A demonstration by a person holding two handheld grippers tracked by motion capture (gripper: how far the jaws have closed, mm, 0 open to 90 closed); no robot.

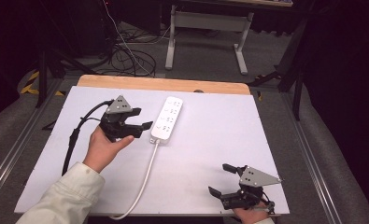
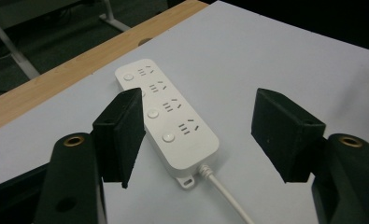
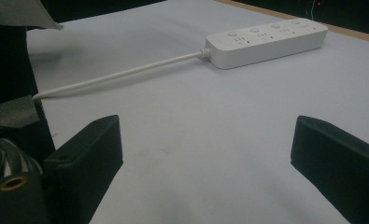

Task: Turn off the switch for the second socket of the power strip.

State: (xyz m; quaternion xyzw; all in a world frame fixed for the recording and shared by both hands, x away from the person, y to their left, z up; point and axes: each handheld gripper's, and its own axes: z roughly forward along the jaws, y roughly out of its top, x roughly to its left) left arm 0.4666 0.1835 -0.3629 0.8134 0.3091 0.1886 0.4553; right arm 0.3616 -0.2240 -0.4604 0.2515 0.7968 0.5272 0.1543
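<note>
While the right gripper (image 1: 223, 178) waits released at the counter's (image 1: 210, 140) near edge, holding nothing, keep the left gripper (image 1: 140, 122) released and square. The strip (image 1: 167, 118) lies just ahead of it, cord (image 1: 145, 179) end nearest; straddle that end evenly before clenching.

The white sheet (image 1: 219, 140) on the table is mostly bare. One obstacle lies on it: the white power strip (image 1: 167, 119), near the far middle, with its cable (image 1: 147, 175) running from its near end to the front edge. This cable divides the near part into a left and a right zone. The right zone is wide and free. The left gripper (image 1: 142, 118), jaws apart, hangs just beside the strip. The right gripper (image 1: 221, 179), also spread, is well apart from it.
</note>
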